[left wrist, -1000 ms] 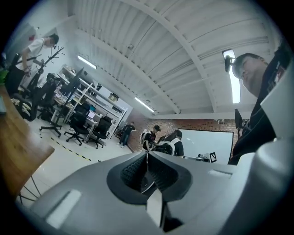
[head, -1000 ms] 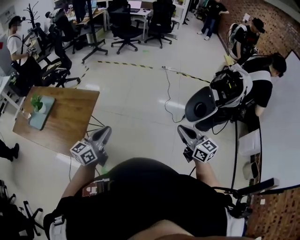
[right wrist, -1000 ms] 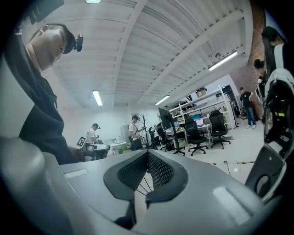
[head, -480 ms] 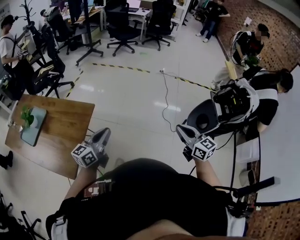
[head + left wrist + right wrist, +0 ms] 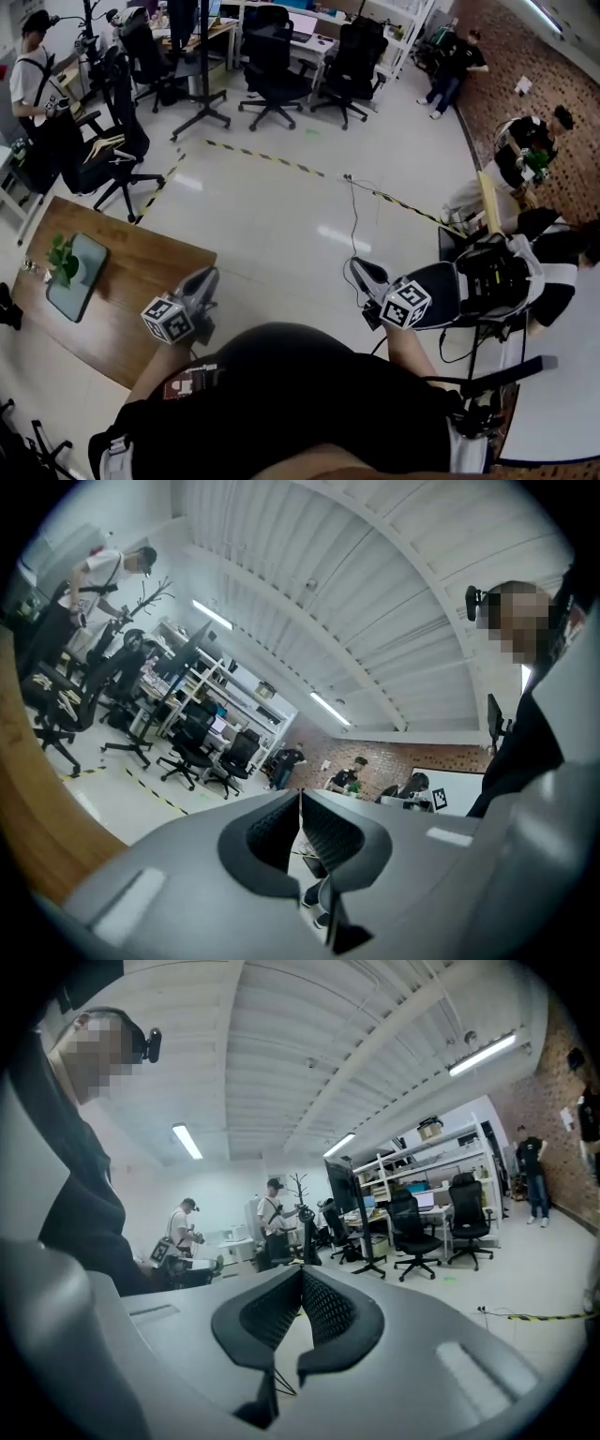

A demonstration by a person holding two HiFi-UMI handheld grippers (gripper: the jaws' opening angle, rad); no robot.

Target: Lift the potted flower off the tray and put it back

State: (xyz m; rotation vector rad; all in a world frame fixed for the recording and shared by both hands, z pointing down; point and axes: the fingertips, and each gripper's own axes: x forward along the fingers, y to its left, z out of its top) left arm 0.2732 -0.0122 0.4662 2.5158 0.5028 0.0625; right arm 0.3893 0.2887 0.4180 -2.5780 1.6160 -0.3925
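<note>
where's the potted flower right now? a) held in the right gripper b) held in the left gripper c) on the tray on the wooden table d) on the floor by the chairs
C: the potted flower stands on the tray on the wooden table; the left gripper and right gripper are shut on nothing.

no words, brand names or numbers can be read anywhere in these views. the only sign-like marks are black-and-white square markers on the left gripper [image 5: 207, 275] and the right gripper [image 5: 357, 268], and yellow-and-black striped tape [image 5: 267, 157] on the floor [image 5: 281, 225]. none of them carries letters.
</note>
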